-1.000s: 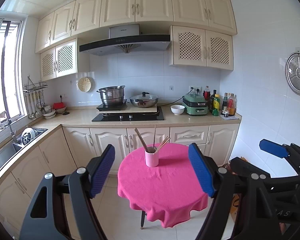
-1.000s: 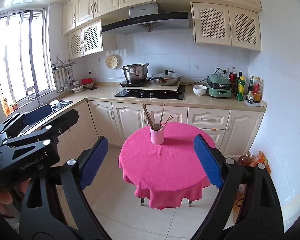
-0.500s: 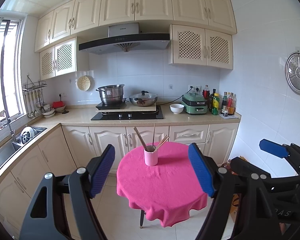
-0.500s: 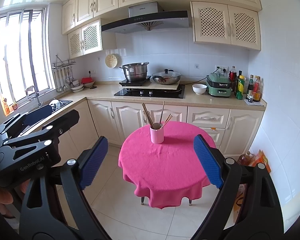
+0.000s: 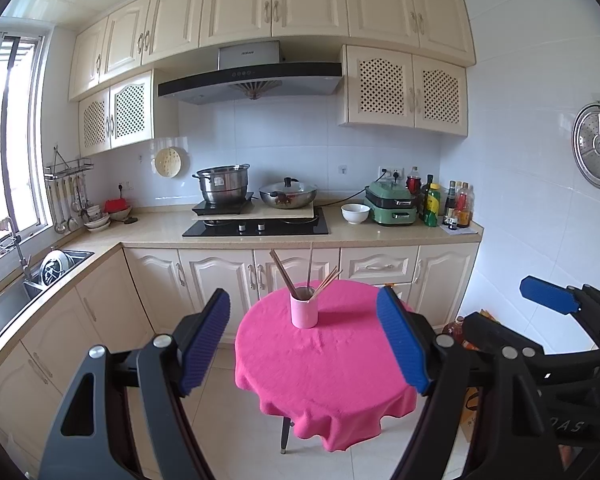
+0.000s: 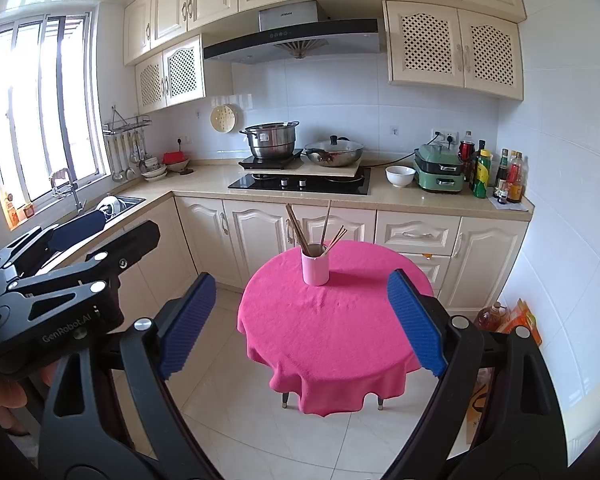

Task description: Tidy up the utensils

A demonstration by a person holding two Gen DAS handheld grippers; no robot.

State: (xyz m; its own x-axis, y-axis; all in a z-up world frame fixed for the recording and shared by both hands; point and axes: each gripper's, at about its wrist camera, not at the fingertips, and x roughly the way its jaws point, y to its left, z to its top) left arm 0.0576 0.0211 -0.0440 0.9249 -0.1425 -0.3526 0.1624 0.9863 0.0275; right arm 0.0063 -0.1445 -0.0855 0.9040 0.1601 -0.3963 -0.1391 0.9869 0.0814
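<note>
While both tools [image 5: 303, 342] [image 6: 302, 324] gape empty, only right view shows second table leg [image 6: 380, 403].

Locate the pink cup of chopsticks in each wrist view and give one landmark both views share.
Left wrist: pink cup just left of centre, on the far part of the pink tablecloth.
Right wrist: pink cup at centre, same spot on the cloth.
Shared landmark: steel pot on the stove.
</note>
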